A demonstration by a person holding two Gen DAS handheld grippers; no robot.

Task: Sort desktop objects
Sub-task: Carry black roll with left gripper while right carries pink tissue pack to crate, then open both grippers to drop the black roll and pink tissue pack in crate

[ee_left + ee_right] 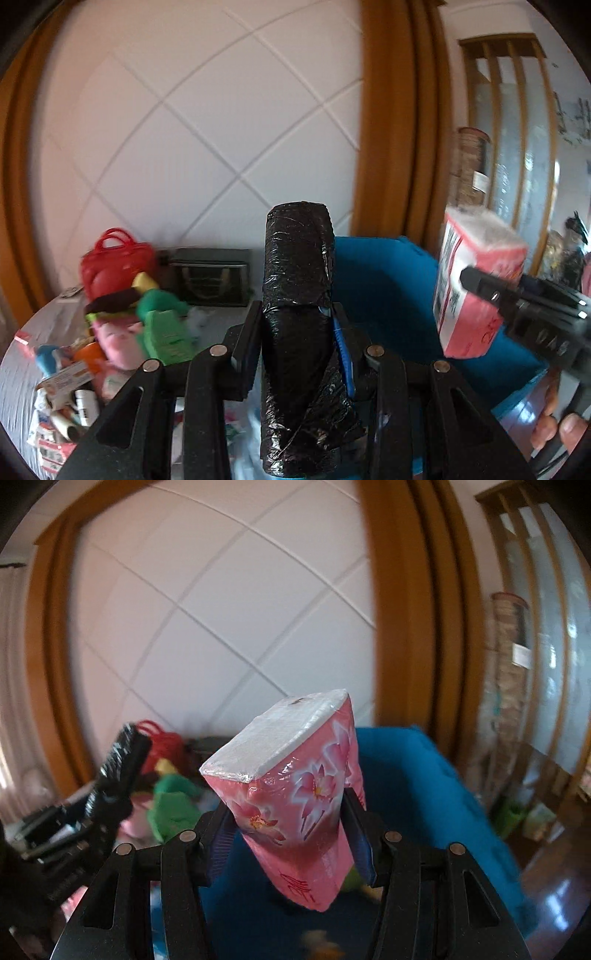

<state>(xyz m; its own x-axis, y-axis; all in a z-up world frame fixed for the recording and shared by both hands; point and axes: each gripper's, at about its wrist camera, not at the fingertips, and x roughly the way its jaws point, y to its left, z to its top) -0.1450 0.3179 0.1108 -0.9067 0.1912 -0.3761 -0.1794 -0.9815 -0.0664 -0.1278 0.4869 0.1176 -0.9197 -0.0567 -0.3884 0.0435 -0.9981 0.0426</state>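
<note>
My left gripper (297, 325) is shut on a roll of black plastic bags (297, 280) that stands upright between its pads, raised above the table. My right gripper (291, 812) is shut on a pink tissue pack (295, 786) printed with flowers, its white end pointing up. Both are held over or beside a blue bin (388, 280), also seen as the blue bin (424, 794) in the right wrist view. In the left wrist view the tissue pack (469, 284) and the right gripper (491, 295) appear at the right. The bag roll (118, 760) shows at the left of the right wrist view.
A pile of small things lies on the table at the left: a red bag (114, 262), green items (162, 321), a pink soft toy (118, 339), boxes and tubes (66, 398). A dark box (210, 277) stands by the tiled wall. A hand (561, 432) shows at lower right.
</note>
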